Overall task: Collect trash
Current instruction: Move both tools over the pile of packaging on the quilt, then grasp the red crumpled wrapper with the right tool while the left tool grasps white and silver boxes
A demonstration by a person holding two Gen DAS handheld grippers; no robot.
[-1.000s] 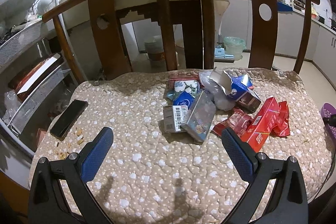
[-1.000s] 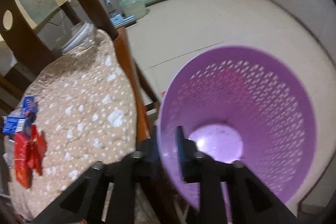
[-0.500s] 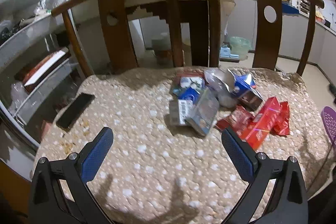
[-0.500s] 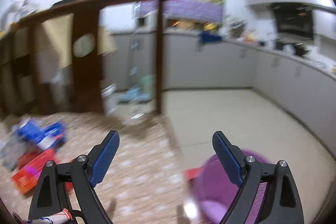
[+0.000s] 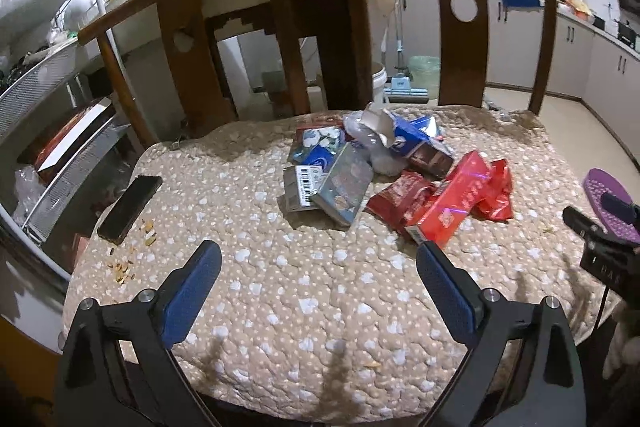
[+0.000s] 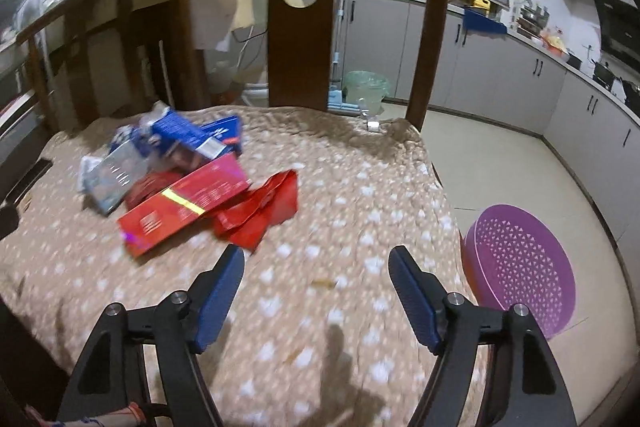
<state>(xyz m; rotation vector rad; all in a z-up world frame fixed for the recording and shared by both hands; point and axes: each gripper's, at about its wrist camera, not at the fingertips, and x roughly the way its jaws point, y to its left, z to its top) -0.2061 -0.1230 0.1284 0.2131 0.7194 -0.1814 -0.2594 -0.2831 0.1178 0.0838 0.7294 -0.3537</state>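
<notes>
A pile of trash lies on the beige cushioned seat [image 5: 260, 291]: a red carton [image 5: 452, 207], red wrappers [image 5: 496, 191], a grey-blue box [image 5: 344, 187], a barcode box [image 5: 300, 187], blue packets [image 5: 412, 139]. The red carton also shows in the right wrist view [image 6: 184, 203], with the red wrappers [image 6: 264, 211] beside it. My left gripper [image 5: 318, 281] is open and empty, above the seat's front. My right gripper [image 6: 316, 279] is open and empty, just short of the red wrappers. A purple basket [image 6: 520, 263] stands on the floor to the right of the seat.
A black phone [image 5: 130, 207] and crumbs [image 5: 132, 255] lie at the seat's left. Wooden chair backs [image 5: 352, 39] rise behind the pile. A wire rack [image 5: 52, 131] stands to the left. Kitchen cabinets [image 6: 520, 83] line the far right wall.
My right gripper let go of the purple basket's rim, opened, and swung left over the seat toward the red wrappers. The left gripper pulled back and rose slightly, staying open.
</notes>
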